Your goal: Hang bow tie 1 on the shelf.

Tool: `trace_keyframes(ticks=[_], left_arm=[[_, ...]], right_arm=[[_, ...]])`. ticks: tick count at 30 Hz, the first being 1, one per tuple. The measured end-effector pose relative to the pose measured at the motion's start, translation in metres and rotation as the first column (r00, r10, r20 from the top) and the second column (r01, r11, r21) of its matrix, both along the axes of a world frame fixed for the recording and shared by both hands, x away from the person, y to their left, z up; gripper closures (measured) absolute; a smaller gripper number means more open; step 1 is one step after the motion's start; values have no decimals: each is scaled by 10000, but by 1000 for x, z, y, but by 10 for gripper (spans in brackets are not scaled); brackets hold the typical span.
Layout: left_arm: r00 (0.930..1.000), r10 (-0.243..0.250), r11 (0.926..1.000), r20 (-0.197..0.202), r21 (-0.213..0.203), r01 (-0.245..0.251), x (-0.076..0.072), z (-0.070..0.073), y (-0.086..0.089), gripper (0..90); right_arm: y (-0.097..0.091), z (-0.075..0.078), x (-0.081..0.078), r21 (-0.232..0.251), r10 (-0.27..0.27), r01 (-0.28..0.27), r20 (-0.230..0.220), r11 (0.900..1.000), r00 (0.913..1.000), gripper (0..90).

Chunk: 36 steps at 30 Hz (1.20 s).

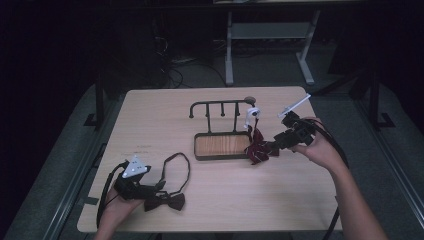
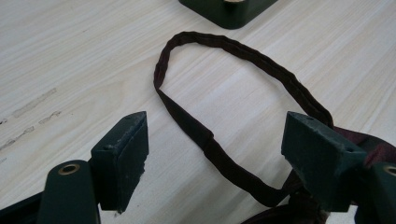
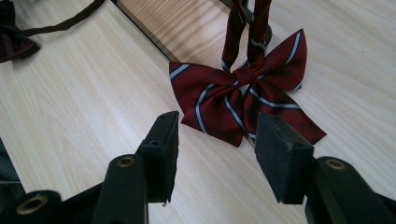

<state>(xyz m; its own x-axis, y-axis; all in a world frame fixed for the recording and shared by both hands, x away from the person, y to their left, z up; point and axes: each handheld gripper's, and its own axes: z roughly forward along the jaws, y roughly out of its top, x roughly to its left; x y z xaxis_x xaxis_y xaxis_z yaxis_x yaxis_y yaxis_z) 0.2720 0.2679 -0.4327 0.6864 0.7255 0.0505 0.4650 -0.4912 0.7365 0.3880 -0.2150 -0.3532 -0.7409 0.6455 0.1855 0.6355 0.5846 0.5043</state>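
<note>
1. On the desk [image 1: 150, 110], toward its far right, we record a dark tie rack [image 1: 220, 107] with a row of pegs, rising from a dark-rimmed wooden tray base [image 1: 200, 154].
2. Tray contents: the wooden floor of the base [image 3: 154, 18] is bare as far as we see; nothing lies wholly inside it.
3. Item one, a striped burgundy bow tie [image 3: 243, 100]: its strap runs up to the rack's right end, and its bow lies just off the tray's right corner. We judge it hung, or nearly so.
4. Our right gripper [image 1: 277, 141] sits just beside that bow; its fingers [image 3: 161, 149] stand wide, nothing pinched between them, the bow lying just ahead of the tips. We read this as a release.
5. Item two, a dark bow tie [image 1: 166, 201], lies flat at the near left of the desk, its strap loop [image 2: 224, 93] spread toward the tray. Not yet hung.
6. Our left gripper [image 1: 155, 187] rests against it; its fingers [image 2: 123, 154] gape wide over the strap, closed on nothing.
7. Remaining, in our judgement: lifting the dark tie by its loop and hooking it on a free peg.
</note>
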Motion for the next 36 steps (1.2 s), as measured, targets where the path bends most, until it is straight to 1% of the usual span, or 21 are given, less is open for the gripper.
trace_keyframes(ticks=[2, 5, 8, 18, 24, 26, 28, 36], left_arm=[[10000, 12, 10000, -3, 42, -12, 0, 0, 0, 235], [10000, 38, 10000, -33, -14, -38, 0, -1, 0, 235], [10000, 47, 10000, -55, 27, -47, 0, -1, 0, 235], [9999, 103, 9999, -52, 59, -103, 0, 0, 1, 236], [9999, 169, 9998, 8, 51, -169, 0, 0, 1, 237], [9999, 157, 9999, -6, 58, -157, 0, 0, 1, 238], [9999, 152, 9999, -12, 63, -152, 0, 0, 1, 238], [9997, 225, 9997, -29, 15, -225, 0, -1, 1, 238]], right_arm=[[-1, -2, -2, 50, -39, 39, -32, 10000, 10000, 490], [-3, -4, -4, 123, -77, 77, -45, 9999, 10000, 482], [-5, -8, -8, 210, -82, 81, 26, 9997, 10000, 479], [-13, -24, -19, 286, -283, 289, -203, 9992, 9994, 473], [-18, -30, -25, 438, -400, 407, -171, 9982, 9991, 468], [-19, -31, -27, 357, -443, 449, -175, 9984, 9989, 466], [-20, -33, -29, 455, -460, 468, -177, 9979, 9988, 466], [-24, -42, -39, 479, -479, 488, -200, 9977, 9987, 466]])
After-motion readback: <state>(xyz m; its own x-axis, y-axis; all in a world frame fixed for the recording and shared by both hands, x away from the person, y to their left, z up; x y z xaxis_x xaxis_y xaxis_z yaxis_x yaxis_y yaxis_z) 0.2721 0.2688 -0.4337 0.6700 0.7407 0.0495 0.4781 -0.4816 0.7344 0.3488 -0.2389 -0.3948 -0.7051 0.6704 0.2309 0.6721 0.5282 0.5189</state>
